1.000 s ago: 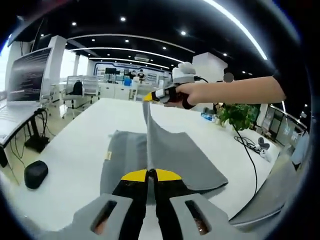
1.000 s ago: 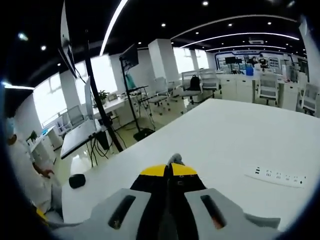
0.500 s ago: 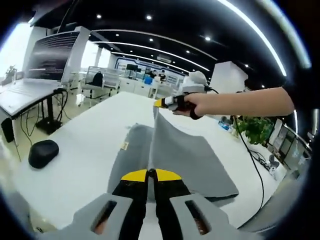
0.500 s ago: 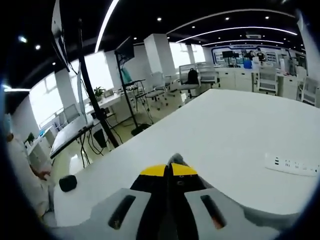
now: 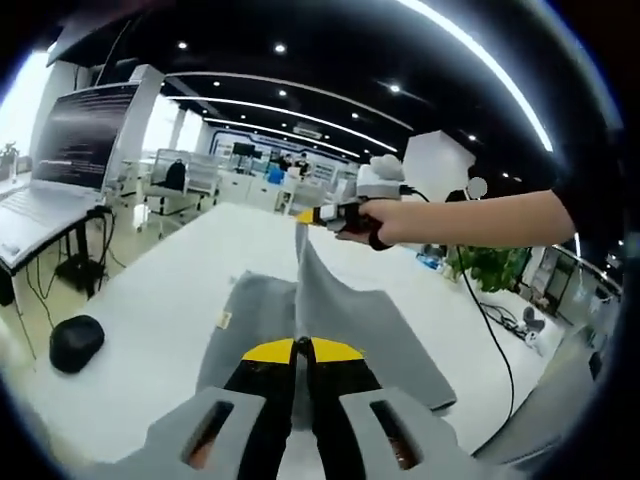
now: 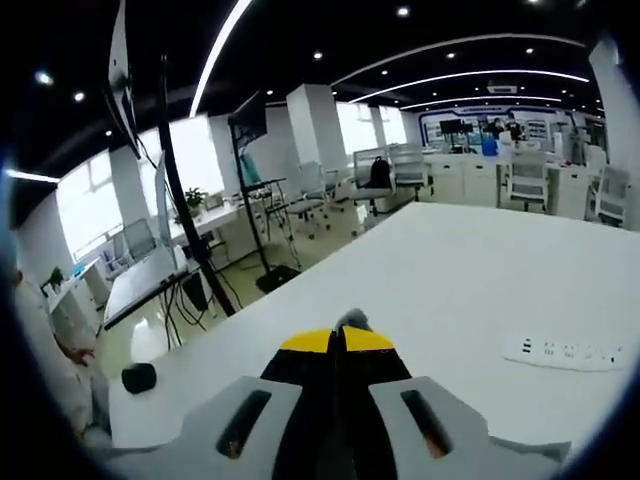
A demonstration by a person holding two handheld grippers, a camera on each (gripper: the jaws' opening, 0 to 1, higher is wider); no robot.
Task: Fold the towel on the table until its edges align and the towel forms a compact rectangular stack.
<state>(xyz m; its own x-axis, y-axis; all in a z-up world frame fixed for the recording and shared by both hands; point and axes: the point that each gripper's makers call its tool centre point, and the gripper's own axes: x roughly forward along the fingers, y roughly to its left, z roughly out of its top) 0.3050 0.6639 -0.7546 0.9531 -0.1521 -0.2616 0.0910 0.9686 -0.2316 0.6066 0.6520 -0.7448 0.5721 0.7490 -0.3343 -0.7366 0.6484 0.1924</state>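
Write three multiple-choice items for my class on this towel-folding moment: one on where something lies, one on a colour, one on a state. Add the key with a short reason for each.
1. Where does the black mouse lie?
A. On the towel
B. On the white table, apart from the towel
C. In a gripper

2. What colour is the towel?
A. Grey
B. Red
C. Blue

3. How is the towel held?
A. It lies flat and untouched
B. One gripper alone lifts it
C. Both grippers are shut on an edge, raised between them

Key:
1 B, the mouse sits on the bare table off to the side of the cloth.
2 A, the cloth is plain grey.
3 C, the left gripper and the right gripper each pinch the raised edge; part of the towel rests on the table.
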